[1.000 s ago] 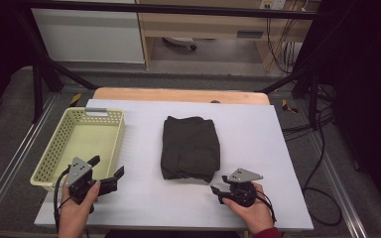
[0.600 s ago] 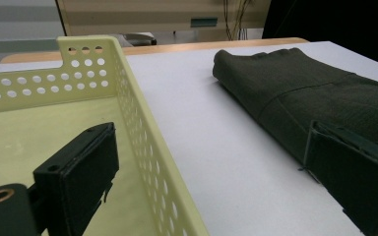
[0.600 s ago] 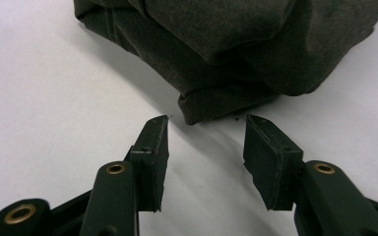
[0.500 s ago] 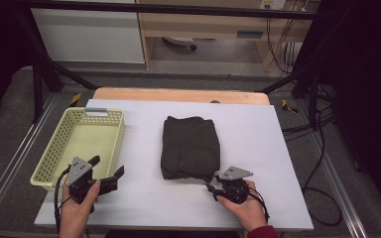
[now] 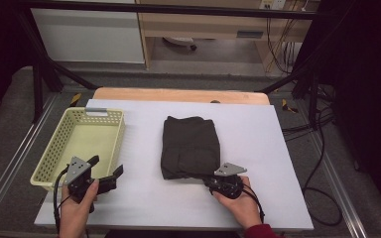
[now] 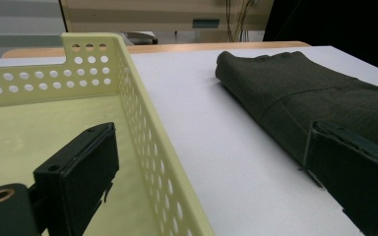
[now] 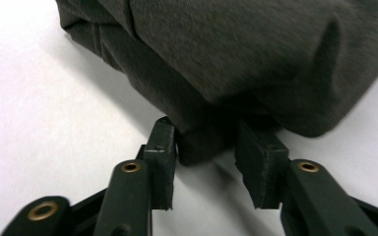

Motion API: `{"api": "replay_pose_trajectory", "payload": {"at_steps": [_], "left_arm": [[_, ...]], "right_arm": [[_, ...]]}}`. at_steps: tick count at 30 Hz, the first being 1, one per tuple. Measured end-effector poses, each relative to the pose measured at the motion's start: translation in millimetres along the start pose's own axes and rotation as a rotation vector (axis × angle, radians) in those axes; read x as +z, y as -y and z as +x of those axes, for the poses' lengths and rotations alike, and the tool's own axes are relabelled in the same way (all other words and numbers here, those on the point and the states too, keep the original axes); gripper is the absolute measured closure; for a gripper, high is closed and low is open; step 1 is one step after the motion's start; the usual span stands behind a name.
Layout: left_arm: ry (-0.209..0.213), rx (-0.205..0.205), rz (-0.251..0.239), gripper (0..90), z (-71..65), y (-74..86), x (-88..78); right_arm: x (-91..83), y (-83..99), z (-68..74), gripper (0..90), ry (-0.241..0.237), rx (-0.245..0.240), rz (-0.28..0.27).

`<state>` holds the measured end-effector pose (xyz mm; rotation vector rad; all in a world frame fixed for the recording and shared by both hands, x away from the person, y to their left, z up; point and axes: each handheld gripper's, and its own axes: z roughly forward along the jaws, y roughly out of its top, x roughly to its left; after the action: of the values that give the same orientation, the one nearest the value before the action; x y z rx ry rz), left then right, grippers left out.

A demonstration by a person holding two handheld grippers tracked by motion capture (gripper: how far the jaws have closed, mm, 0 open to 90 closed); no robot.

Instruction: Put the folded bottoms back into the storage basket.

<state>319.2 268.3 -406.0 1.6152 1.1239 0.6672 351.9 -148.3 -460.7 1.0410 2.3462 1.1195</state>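
R hand-held gripper (image 7: 204, 164) view: jaws closing, astride folded dark cloth's (image 7: 236, 59) corner, w/ gap.

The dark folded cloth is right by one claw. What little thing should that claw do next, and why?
Probably finish squeezing. The right gripper has just been closing its jaws, and a corner of the folded cloth already sits between them, touching one pad with a small gap at the other. Closing fully should pinch the corner so it can be lifted toward the basket.

Bright even light on the white table (image 5: 258, 148), dark surroundings, soft shadows, close-up edges slightly blurred
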Motion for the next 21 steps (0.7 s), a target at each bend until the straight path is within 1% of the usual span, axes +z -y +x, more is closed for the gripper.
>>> {"api": "replay_pose_trajectory", "payload": {"at_steps": [1, 2, 4, 5, 6, 8, 10, 20, 21], "left_arm": [[-0.001, -0.007, -0.002, 6.0, 0.4, 0.1, 0.1], [-0.001, -0.007, -0.002, 6.0, 0.4, 0.1, 0.1], [0.002, -0.01, 0.0, 6.0, 1.3, 0.2, -0.2], [0.001, -0.011, 0.0, 6.0, 1.5, 0.2, -0.4], [0.0, -0.012, -0.001, 6.0, 1.8, 0.3, -0.5], [-0.001, -0.014, -0.001, 6.0, 2.7, 0.3, -0.7], [0.0, -0.018, 0.0, 6.1, 3.2, 0.3, -1.1], [0.0, -0.027, -0.005, 6.1, 5.0, 0.3, -1.7], [0.0, -0.028, -0.005, 6.0, 5.1, 0.3, -1.8]], "right_arm": [[1.3, -0.6, 0.5, 63.4, 0.002, -0.007, -0.002], [1.3, -0.6, 0.5, 63.4, 0.002, -0.007, -0.002], [2.8, -3.9, 1.7, 75.6, 0.003, -0.029, -0.008], [1.8, -4.0, 1.4, 77.6, 0.004, -0.037, -0.009], [1.8, -4.0, 1.4, 77.6, 0.004, -0.037, -0.009], [-2.2, -3.6, 0.7, 80.5, 0.0, -0.032, -0.019], [-4.3, -3.8, 0.3, 81.3, -0.001, -0.038, -0.024], [-15.9, -0.8, 1.0, 82.2, -0.007, -0.049, -0.026], [-19.9, 0.6, 2.7, 82.2, -0.011, -0.053, -0.021]]}}
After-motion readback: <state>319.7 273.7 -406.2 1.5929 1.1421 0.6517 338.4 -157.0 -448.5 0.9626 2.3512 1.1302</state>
